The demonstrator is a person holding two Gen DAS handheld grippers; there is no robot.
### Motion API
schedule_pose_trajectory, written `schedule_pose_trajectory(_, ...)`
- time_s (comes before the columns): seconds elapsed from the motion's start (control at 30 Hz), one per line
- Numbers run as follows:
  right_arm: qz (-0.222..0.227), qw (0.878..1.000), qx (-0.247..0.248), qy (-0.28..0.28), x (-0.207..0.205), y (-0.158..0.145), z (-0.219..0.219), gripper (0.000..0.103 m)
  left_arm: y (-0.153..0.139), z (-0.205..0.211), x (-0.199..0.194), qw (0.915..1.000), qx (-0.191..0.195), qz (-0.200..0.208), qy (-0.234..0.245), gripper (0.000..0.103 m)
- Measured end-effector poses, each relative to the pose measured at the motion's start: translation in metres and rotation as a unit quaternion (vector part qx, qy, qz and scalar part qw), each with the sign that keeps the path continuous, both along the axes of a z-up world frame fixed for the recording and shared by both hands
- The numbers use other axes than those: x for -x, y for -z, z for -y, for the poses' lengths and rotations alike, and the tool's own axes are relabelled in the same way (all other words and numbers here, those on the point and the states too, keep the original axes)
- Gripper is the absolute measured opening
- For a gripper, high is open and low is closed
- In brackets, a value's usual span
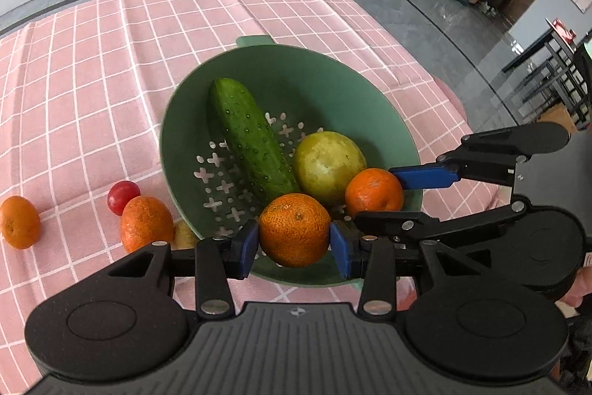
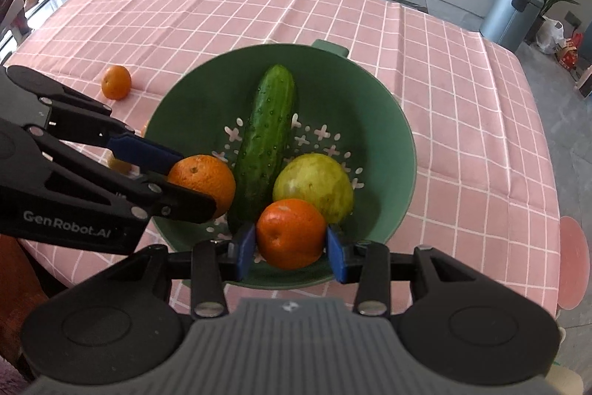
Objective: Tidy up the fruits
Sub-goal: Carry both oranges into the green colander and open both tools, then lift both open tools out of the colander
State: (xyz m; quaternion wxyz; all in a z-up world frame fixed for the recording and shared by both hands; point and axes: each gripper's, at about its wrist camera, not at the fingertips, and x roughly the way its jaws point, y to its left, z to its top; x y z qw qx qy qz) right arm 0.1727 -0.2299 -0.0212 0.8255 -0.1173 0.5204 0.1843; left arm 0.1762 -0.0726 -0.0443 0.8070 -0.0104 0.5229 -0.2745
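From the left wrist view, the left tongs [image 1: 294, 241] pinch a round, pebbly-skinned orange tangerine [image 1: 294, 229] between their blue pads, holding it over the near rim of the green plastic colander bowl [image 1: 370, 91]. Inside the bowl lie a long dark green cucumber [image 1: 251, 139] and a pale yellow-green round fruit [image 1: 329, 165]. To the right, the right tongs [image 1: 381, 200] reach in, clamped on a smoother orange tangerine [image 1: 373, 190] beside the yellow-green fruit. Out on the pink checked tablecloth [image 1: 92, 80] covering the worktop, left of the bowl, wait two more loose tangerines [image 1: 147, 223] [image 1: 19, 221], a small red tomato [image 1: 123, 197] and a small yellowish fruit [image 1: 185, 235] tucked against the bowl's wall.

From the right wrist view, the right tongs [image 2: 291, 245] grip their tangerine [image 2: 290, 234] above the near part of the bowl [image 2: 388, 121], in front of the cucumber [image 2: 266, 143] and the yellow-green fruit [image 2: 314, 186]. The left tongs [image 2: 198, 182] come in from the left, pinching their tangerine [image 2: 203, 182] just inside the bowl's left side, beside the cucumber.

The step looks like setting both tangerines into the bowl. I judge it best to lower each into the free perforated floor before parting the tongs, since round fruit dropped onto the cucumber would likely roll. The two tongs are close together, so releasing one at a time and lifting straight up should avoid a knock.
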Motion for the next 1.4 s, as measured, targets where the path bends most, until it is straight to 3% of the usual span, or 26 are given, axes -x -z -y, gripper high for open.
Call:
schedule_pose_trajectory(0.33,-0.002,1.000,0.017,-0.015,0.004,0.003,-0.004,0.039,0.003,0.006,-0.001,0.9999,-0.011,0.012,0.006,0.048)
schedule_pose_trajectory(0.63,0.004,1.000,0.021,-0.016,0.005,-0.001,-0.004,0.040,-0.004,0.001,0.004,0.9997,-0.009,0.023,-0.001,0.058)
schedule_pose_trajectory(0.73,0.016,1.000,0.021,-0.013,0.007,-0.005,-0.004,0.051,-0.012,-0.002,0.008,0.9994,-0.011,0.033,-0.007,0.059)
schedule_pose_trajectory(1.07,0.065,0.998,0.004,0.006,0.023,-0.026,-0.014,0.053,-0.046,-0.024,0.035,0.9954,-0.019,0.090,-0.024,0.059)
schedule_pose_trajectory(1.4,0.120,0.991,-0.053,0.021,0.052,-0.038,-0.044,0.053,-0.058,-0.064,0.054,0.9926,-0.038,0.111,-0.031,0.059)
